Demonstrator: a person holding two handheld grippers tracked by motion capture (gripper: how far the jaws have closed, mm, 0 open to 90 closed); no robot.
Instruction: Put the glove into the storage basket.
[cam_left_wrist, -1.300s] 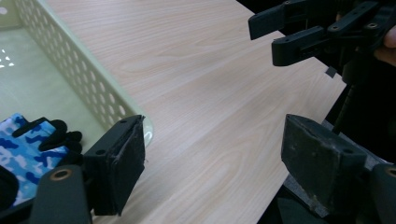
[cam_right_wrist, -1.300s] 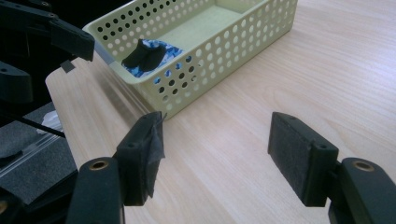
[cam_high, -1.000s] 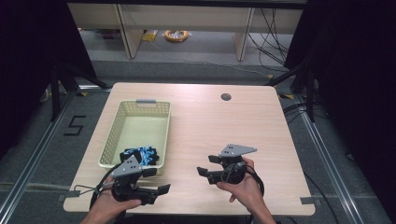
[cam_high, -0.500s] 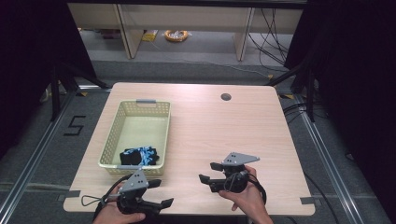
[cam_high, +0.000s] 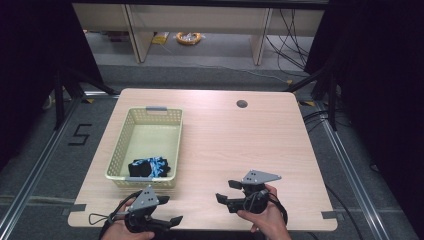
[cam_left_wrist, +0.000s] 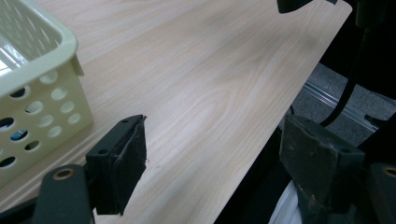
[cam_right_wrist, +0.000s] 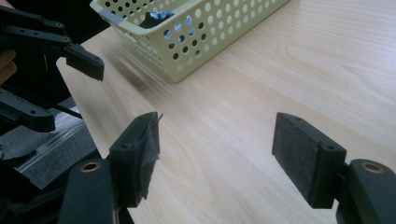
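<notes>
Both tools sit spread with nothing between them – left tool (cam_high: 172, 220) and right tool (cam_high: 224, 191) just off the basket's (cam_high: 116, 159) near corner, probably parked since the dark-and-blue cloth bundle (cam_high: 149, 167) lies inside the basket's near end.

my left tongs (cam_high: 172, 221): black, grey three-cornered plate, looped black cable
my right tongs (cam_high: 223, 192): black, same grey plate
pads (cam_right_wrist: 299, 151): dark, worn felt
</notes>
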